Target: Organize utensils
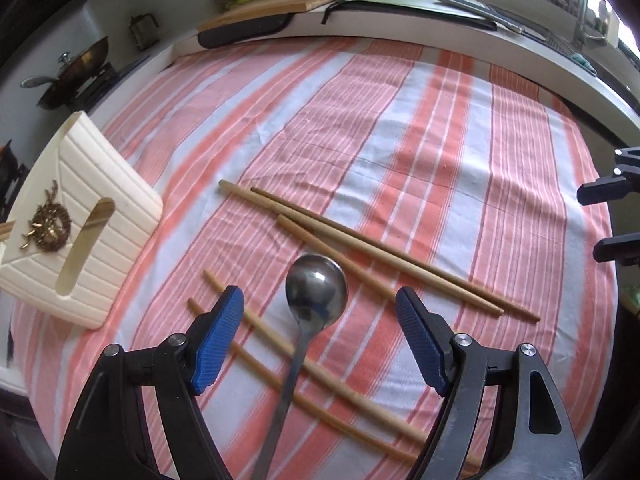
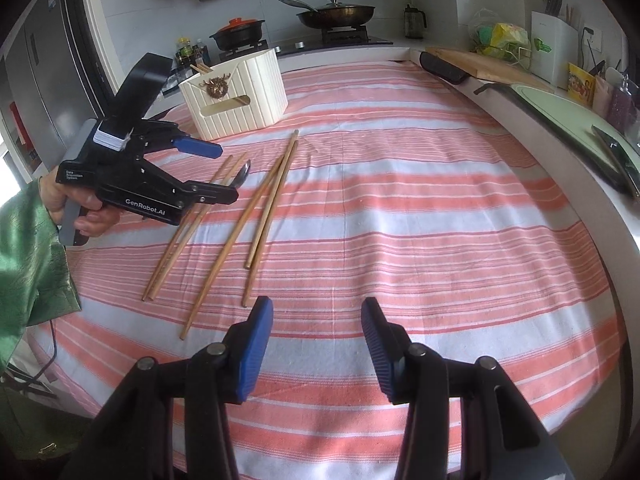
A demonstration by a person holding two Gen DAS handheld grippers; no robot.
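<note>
Left gripper (image 1: pixel 320 312) is hanging wide open and holding nothing at the bottom centre of its view, its jaws standing either side of the spoon (image 1: pixel 316 292), whose handle is running straight down toward the camera across two chopsticks (image 1: pixel 304 364). Right gripper (image 2: pixel 317 320) is also gaping empty, well apart from the spoon, so the left looks nearer. Farther off, at left edge, the cream box (image 1: pixel 96 216) is waiting.

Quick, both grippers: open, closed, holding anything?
Left gripper: open, jaws either side of the spoon, holding nothing.
Right gripper: open, empty, over the striped cloth.
</note>
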